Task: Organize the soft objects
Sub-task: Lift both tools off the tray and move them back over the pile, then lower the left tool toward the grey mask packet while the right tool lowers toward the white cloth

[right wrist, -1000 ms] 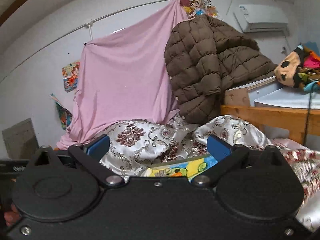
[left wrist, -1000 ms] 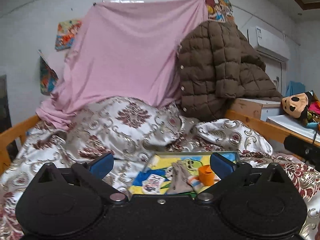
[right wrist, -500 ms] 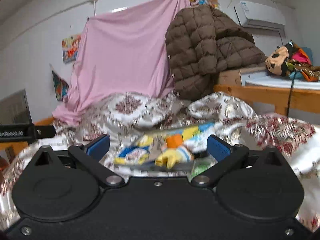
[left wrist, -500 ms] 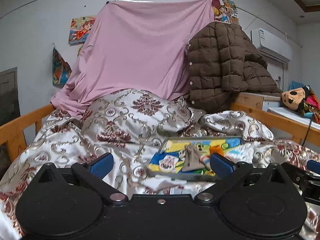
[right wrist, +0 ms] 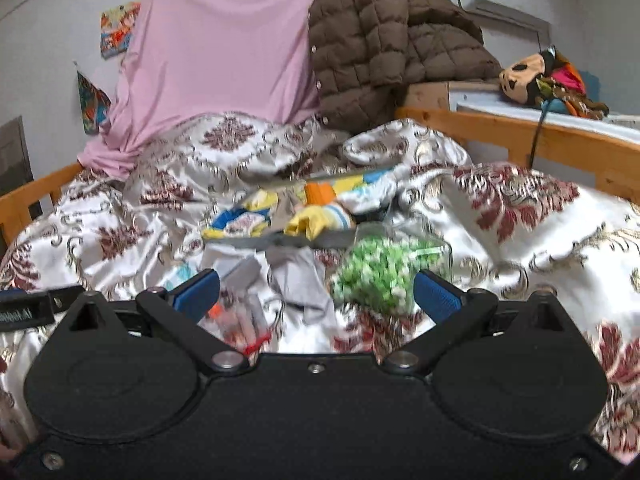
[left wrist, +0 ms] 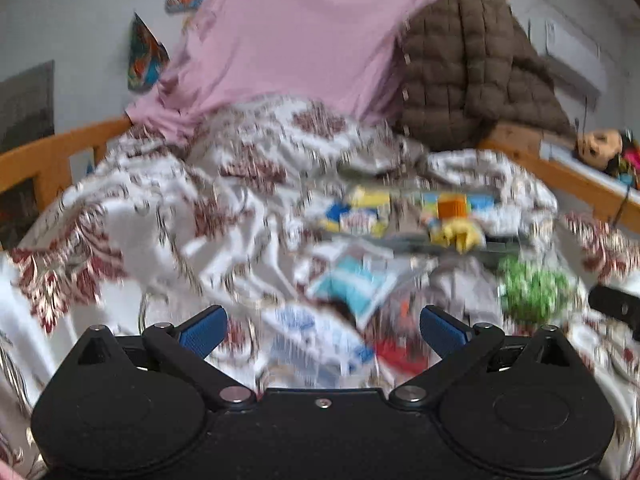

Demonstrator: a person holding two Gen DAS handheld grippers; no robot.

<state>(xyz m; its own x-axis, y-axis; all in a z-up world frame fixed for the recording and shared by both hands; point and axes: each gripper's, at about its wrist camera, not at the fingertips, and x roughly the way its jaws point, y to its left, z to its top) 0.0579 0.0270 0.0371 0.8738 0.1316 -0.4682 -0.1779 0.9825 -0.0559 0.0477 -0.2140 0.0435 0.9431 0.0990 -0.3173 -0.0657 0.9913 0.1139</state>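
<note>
Small soft items lie scattered on a patterned bedspread (right wrist: 520, 216). A colourful flat tray (right wrist: 248, 228) holds a yellow and orange sock (right wrist: 316, 216). In front of it lie a grey cloth (right wrist: 300, 276), a green-and-white speckled bundle in clear wrap (right wrist: 376, 268) and a blurred red packet (right wrist: 244, 328). My right gripper (right wrist: 316, 292) is open above the grey cloth, holding nothing. In the blurred left wrist view, my left gripper (left wrist: 324, 326) is open over a blue-and-white packet (left wrist: 356, 280) and a red item (left wrist: 396, 350); the tray (left wrist: 404, 216) and green bundle (left wrist: 532, 288) lie beyond.
A pink sheet (right wrist: 220, 48) and a brown quilted jacket (right wrist: 384, 36) hang at the bed's head. Wooden bed rails (right wrist: 520, 140) run along both sides. A plush toy (right wrist: 524, 76) rests on a white surface at the right. The other gripper's tip (left wrist: 616, 308) shows at the right edge.
Both grippers have tilted down and moved in toward the bed, bringing the tray and the loose items in front of it into view. Both stay open.
</note>
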